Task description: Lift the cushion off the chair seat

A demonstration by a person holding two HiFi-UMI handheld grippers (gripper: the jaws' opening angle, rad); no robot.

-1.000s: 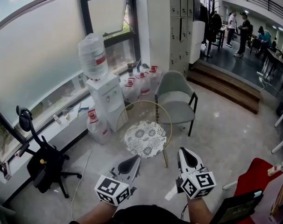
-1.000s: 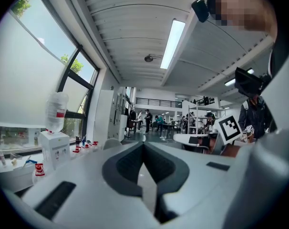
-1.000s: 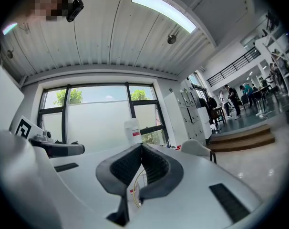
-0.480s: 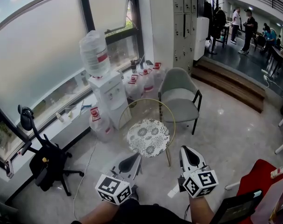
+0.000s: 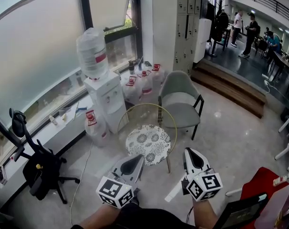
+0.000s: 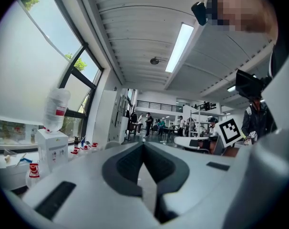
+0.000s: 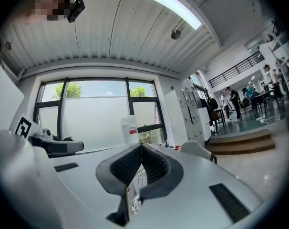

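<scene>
The cushion (image 5: 148,143), round and white with a dark floral pattern, lies flat on the seat of the gold wire chair (image 5: 145,116), which stands on the pale floor (image 5: 221,142) in the middle of the scene. Both tongs are held level at the near edge, pointing towards it and well short of it. The left tongs (image 5: 136,161) are closed, tips together with nothing between them. The right tongs (image 5: 188,152) are closed and empty too; in the right gripper view the wire back and a bit of the patterned cushion show through the gap under the pads. Just beyond the chair stands a grey armchair (image 5: 180,99) on black legs. To the left of the chair is a white water dispenser (image 5: 106,99) with a large bottle (image 5: 92,51) on top, and red-capped jugs (image 5: 139,85) cluster on the floor by the window (image 5: 35,56). A black office chair (image 5: 37,168) stands at the near left.
</scene>
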